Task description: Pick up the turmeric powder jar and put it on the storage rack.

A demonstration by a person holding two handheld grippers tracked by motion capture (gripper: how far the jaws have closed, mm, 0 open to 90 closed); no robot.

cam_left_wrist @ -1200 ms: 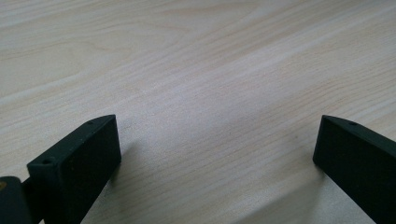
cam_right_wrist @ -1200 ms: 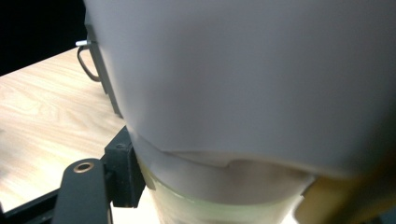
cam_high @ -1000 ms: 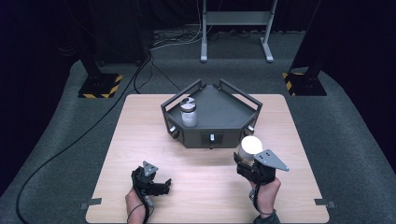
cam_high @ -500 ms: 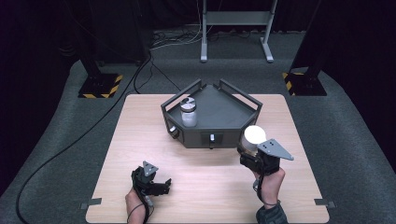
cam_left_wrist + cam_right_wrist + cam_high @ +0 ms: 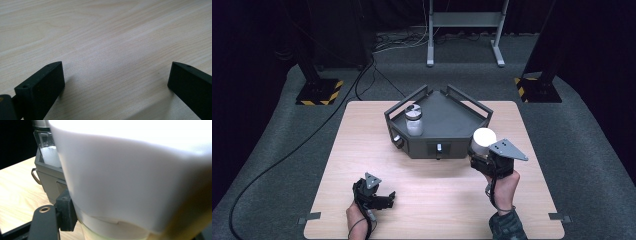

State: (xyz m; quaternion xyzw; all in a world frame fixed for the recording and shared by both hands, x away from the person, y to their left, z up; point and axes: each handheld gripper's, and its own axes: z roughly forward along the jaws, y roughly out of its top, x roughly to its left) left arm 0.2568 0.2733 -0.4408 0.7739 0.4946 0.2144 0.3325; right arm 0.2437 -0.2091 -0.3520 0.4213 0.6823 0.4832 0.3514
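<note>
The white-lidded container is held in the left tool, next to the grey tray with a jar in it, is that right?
Not quite. The white-lidded container is held in the right tool, as the high view shows; the left tool is open over the bare table. It is indeed next to the grey tray with a jar in it.
</note>
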